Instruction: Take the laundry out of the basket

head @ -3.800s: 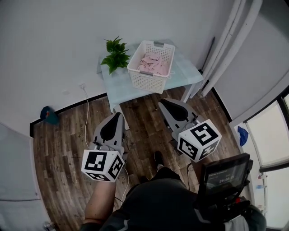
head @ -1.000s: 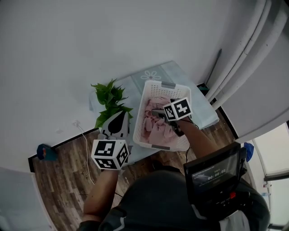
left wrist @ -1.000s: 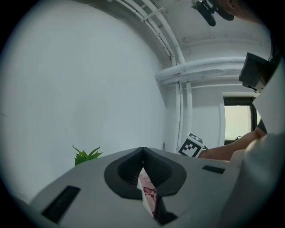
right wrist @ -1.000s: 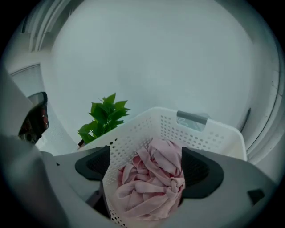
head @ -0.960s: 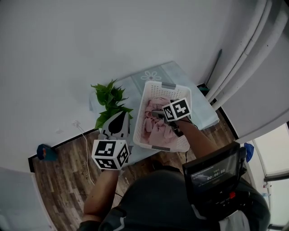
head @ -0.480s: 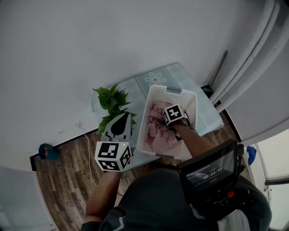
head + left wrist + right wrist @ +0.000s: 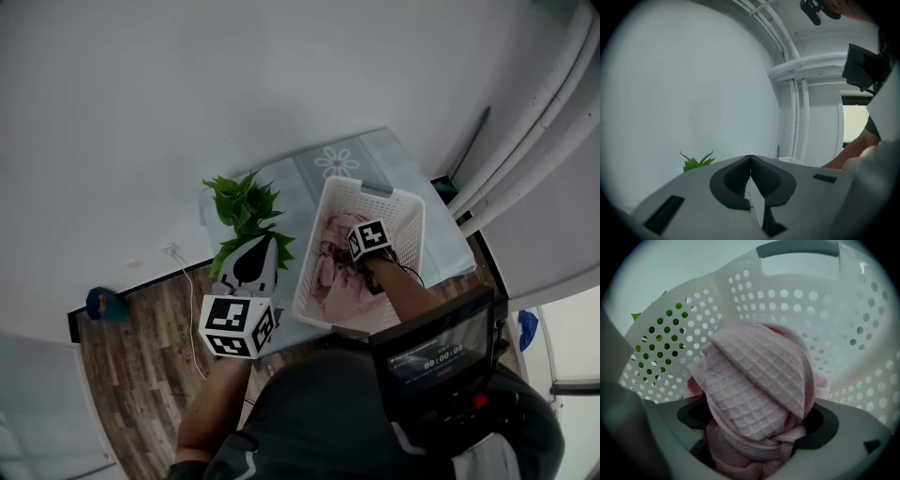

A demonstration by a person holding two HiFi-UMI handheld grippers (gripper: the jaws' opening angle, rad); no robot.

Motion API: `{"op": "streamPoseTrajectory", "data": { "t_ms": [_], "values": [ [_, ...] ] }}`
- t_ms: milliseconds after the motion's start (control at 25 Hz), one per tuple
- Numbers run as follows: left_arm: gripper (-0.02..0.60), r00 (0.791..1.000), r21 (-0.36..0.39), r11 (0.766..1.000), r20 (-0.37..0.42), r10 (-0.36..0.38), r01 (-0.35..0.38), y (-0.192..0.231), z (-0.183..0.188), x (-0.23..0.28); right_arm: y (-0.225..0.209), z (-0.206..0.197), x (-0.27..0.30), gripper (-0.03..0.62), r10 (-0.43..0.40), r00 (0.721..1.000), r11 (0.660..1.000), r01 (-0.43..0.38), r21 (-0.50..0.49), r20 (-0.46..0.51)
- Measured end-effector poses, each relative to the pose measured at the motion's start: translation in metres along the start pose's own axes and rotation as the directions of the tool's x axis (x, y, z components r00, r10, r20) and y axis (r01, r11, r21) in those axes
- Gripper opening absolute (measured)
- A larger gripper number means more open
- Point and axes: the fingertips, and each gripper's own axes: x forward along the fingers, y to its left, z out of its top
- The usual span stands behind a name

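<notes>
A white perforated laundry basket (image 7: pixel 310 267) stands on a small pale table (image 7: pixel 330 161) and holds pink waffle-weave laundry (image 7: pixel 330 274). My right gripper (image 7: pixel 360 269) reaches down inside the basket, its marker cube over the pile. In the right gripper view its jaws stand wide, still spreading, with a rolled pink cloth (image 7: pixel 757 376) bulging between them and the basket wall (image 7: pixel 787 294) behind; my right gripper (image 7: pixel 757 430) is not pressing on the cloth. My left gripper (image 7: pixel 263 242) hovers shut and empty to the left of the basket; in its own view my left gripper (image 7: pixel 750 159) has its tips together.
A green potted plant (image 7: pixel 246 201) sits on the table's left side, just beyond the left gripper, and its leaves (image 7: pixel 696 162) show in the left gripper view. White pipes (image 7: pixel 525 122) run along the wall at right. A grey handle (image 7: pixel 797 247) tops the basket's far rim.
The right gripper has sunk deeper into the basket, into the pink laundry. The left gripper has stayed beside the basket, by the plant.
</notes>
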Motion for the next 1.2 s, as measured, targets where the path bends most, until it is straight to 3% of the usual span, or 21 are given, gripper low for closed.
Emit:
{"op": "streamPoseTrajectory", "data": {
  "t_ms": [360, 480, 720, 1000, 1200],
  "values": [
    [0.003, 1.0, -0.004, 1.0, -0.028, 0.013, -0.013, 0.003, -0.01, -0.003, -0.006, 0.002, 0.02, 0.501, 0.024, 1.0, 1.0, -0.024, 0.007, -0.003],
    [0.003, 0.999, -0.012, 1.0, -0.03, 0.023, -0.023, 0.005, -0.012, -0.006, -0.008, 0.006, 0.022, 0.392, 0.0, 1.0, 1.0, 0.0, 0.006, 0.017],
    [0.003, 1.0, -0.02, 1.0, -0.021, 0.018, -0.019, -0.002, -0.012, -0.011, -0.009, 0.006, 0.02, 0.308, -0.029, 0.998, 0.999, 0.028, 0.021, 0.059],
    [0.003, 1.0, -0.028, 0.999, 0.004, 0.018, -0.018, -0.007, -0.007, -0.028, -0.007, 0.008, 0.008, 0.268, -0.007, 0.996, 0.999, 0.004, 0.036, 0.091],
    [0.003, 0.999, -0.043, 0.999, 0.032, 0.032, -0.031, -0.001, -0.004, -0.04, -0.001, 0.016, -0.009, 0.258, -0.026, 0.983, 1.0, 0.023, 0.019, 0.181]
  ]
}}
